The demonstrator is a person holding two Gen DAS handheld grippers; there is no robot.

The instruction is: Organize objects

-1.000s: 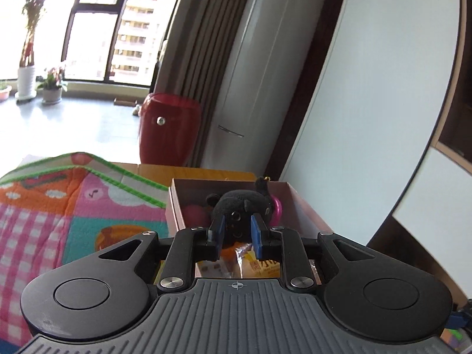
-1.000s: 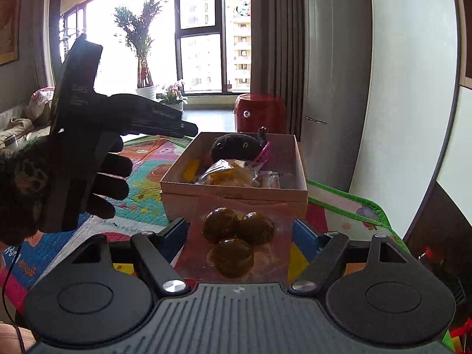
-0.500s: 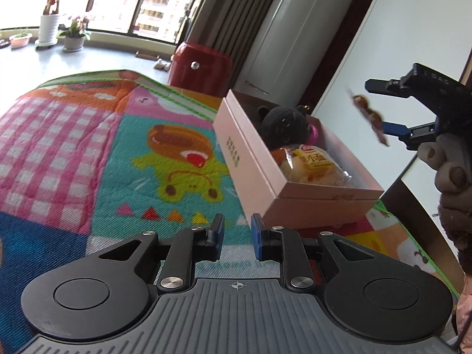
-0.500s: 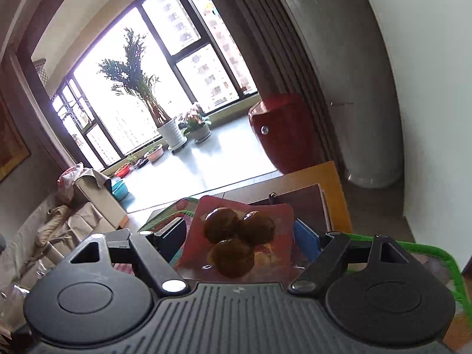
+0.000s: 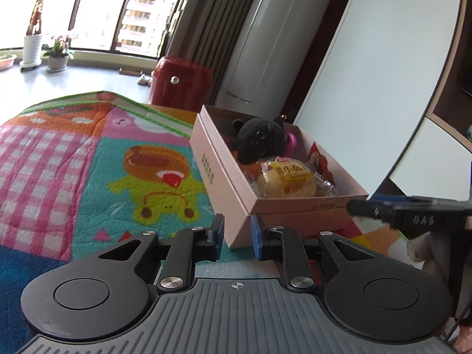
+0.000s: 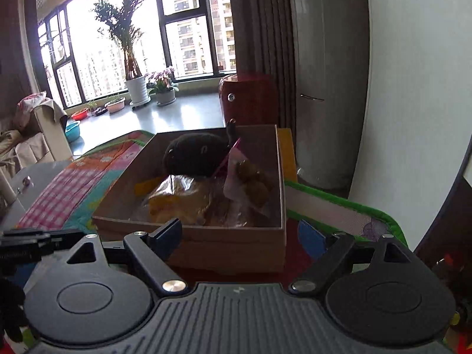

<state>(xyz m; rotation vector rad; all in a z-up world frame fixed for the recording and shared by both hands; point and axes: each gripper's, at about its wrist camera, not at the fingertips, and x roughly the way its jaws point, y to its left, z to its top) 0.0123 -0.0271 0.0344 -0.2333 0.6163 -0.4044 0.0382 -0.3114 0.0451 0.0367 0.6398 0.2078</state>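
Two wrist views over a box [image 5: 224, 177] standing on a patterned mat [image 5: 88, 162] that covers the surface.

Left tool [image 5: 236, 231]: jaws narrow, a small gap between the blue pads, nothing between them. It hangs low over the mat, just before the box's near corner.

Right tool [image 6: 240, 234]: jaws wide and opening, with nothing held; the box's near wall shows through the gap. In the left view this tool [image 5: 383, 206] appears at the right edge, level with the box's near rim.

Contents of the box: a black plush toy [image 6: 194, 156] at the far end, a wrapped yellow cake [image 5: 286, 180] at the near end, and a clear packet of brown sweets [image 6: 250, 183] leaning against the right wall, partly on the cake. A pink item lies beside the toy; what it is cannot be told.

Progress, as a judgement: the packet lies in the box and the right jaws stand clear of it, so that item appears placed. At least three items are stowed. On the visible mat no loose object remains; red and coloured shapes at the lower right edge of the right view are too blurred to name, so whether more is left to gather cannot be told.
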